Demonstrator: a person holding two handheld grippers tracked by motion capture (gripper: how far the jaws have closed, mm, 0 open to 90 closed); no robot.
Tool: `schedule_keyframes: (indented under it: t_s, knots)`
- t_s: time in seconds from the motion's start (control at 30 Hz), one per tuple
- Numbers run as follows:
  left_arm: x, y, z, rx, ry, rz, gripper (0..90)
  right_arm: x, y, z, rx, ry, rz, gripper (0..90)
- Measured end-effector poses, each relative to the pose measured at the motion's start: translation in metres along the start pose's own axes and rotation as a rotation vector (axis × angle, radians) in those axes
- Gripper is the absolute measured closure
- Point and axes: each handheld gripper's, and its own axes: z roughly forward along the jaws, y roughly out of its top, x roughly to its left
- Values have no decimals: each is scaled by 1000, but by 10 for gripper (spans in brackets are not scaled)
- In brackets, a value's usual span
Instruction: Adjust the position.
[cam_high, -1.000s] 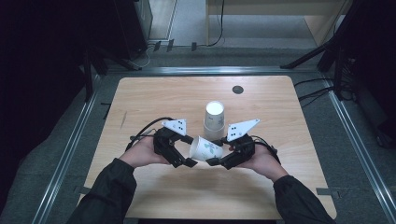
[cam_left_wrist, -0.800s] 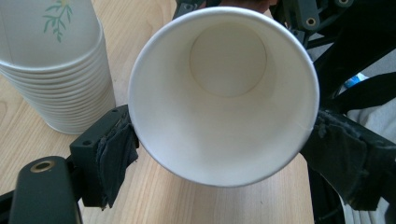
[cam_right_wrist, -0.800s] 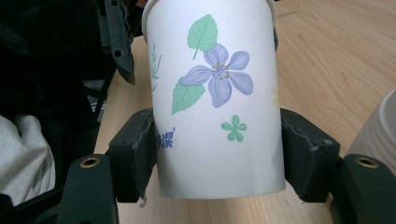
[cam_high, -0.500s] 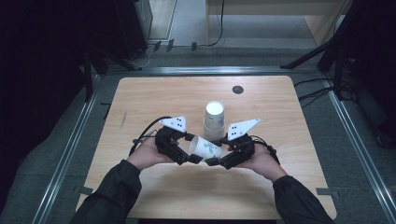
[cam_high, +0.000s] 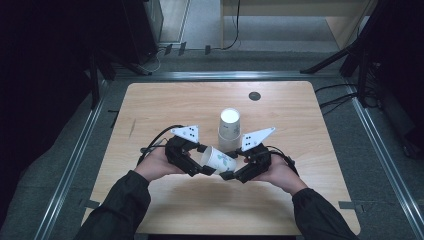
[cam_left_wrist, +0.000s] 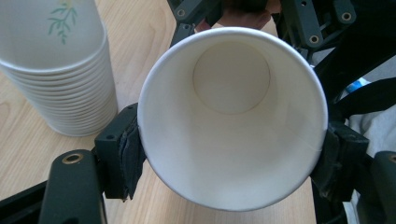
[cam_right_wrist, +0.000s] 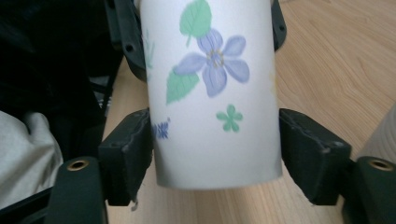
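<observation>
Lying sideways, the paper cup (cam_high: 218, 160) sits clamped between left claw (cam_high: 202, 166) and, seemingly, right claw (cam_high: 231, 172).

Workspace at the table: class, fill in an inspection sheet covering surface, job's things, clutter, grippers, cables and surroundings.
Surface: wooden table, dark round spot near far edge.
Job's things: flowered paper cup on its side; stack of cups upright behind.
Clutter: nothing seen.
Grippers: left hand-held gripper shut on the cup's rim end; right hand-held gripper shut on its base end.
Cables: black cable trails from the left one.
Surroundings: grey floor, metal rails.
</observation>
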Motion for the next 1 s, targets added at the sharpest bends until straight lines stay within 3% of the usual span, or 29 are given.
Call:
schedule_keyframes:
  t_s: [0.17, 0.53, 0.63, 0.73, 0.87, 1.0]
  knots:
    - [-2, 4, -5, 41, 40, 6, 243, 0, -1, 1, 8, -15, 8, 258]
    - [-7, 14, 1, 224, 77, 48, 243, 1, -3, 13, 89, -42, -31, 260]
    - [-10, 15, 7, 288, 116, 68, 242, 2, -4, 17, 106, -41, -39, 262]
    - [-12, 19, 13, 333, 126, 78, 242, 3, -4, 20, 117, -37, -41, 263]
    - [-14, 24, 18, 362, 104, 83, 241, 4, -4, 23, 127, -39, -49, 266]
    - [-14, 28, 20, 350, 107, 75, 241, 5, -4, 26, 138, -31, -54, 288]
